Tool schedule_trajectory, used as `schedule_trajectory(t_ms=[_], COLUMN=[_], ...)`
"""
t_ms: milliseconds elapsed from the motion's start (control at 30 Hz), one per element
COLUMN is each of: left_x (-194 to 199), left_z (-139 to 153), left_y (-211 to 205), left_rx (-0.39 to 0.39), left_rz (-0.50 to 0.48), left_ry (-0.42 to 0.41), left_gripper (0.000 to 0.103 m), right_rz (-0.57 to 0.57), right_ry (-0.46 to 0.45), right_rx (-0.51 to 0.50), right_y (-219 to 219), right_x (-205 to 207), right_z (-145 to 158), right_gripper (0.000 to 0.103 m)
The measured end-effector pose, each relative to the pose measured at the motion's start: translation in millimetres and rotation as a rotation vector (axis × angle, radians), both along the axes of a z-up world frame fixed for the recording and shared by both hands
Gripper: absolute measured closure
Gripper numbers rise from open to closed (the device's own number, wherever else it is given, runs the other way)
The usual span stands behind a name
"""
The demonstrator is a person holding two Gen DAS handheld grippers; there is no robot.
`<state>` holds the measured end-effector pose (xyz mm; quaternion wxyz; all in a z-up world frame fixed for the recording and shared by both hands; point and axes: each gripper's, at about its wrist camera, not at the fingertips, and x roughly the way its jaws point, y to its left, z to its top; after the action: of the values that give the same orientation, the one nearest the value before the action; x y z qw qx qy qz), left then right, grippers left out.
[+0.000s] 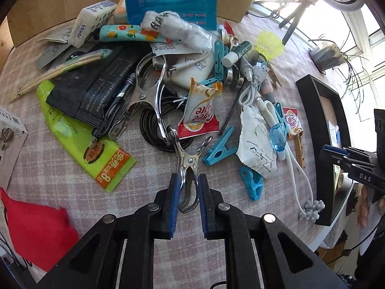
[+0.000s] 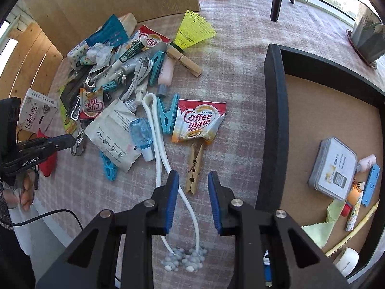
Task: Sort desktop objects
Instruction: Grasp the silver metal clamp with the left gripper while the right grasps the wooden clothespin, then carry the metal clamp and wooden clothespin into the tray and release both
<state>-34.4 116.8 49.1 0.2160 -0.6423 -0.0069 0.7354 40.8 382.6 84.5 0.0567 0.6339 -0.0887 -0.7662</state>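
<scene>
Over a cluttered checked tablecloth (image 1: pixel 60 168), the left gripper (image 1: pixel 189 185) pinches the handles of a metal clip (image 1: pixel 186 161) at the near edge of the pile; the right gripper (image 2: pixel 193 180) hangs spread and empty above a wooden peg (image 2: pixel 195 168), beside a black tray (image 2: pixel 274 120).

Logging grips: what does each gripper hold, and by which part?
Left gripper pinches a metal spring clip by its handle end. Right gripper is open, holding nothing.

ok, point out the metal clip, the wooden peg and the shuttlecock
metal clip (image 1: pixel 188 161), left wrist view, on its pivot rivet
wooden peg (image 2: pixel 194 168), right wrist view, mid-body
shuttlecock (image 2: pixel 193 30), right wrist view, yellow skirt
</scene>
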Motion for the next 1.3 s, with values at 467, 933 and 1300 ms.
schedule_trajectory(t_ms=[467, 933, 1300], left_x=[-5, 8, 22], left_z=[-14, -1, 41], left_y=[4, 1, 18], left_rx=[0.008, 0.058, 0.098], left_rz=[-0.045, 0.017, -0.017], left_ry=[0.01, 0.042, 0.117], left_gripper=[0.096, 0.1, 0.1], right_rz=[-0.061, -0.041, -0.105], right_ry=[-0.069, -0.039, 0.093], right_rx=[0.03, -0.008, -0.063], right_y=[-1, -2, 36], right_x=[-22, -17, 14], right_z=[-34, -31, 27], right_gripper=[0.078, 0.09, 0.09])
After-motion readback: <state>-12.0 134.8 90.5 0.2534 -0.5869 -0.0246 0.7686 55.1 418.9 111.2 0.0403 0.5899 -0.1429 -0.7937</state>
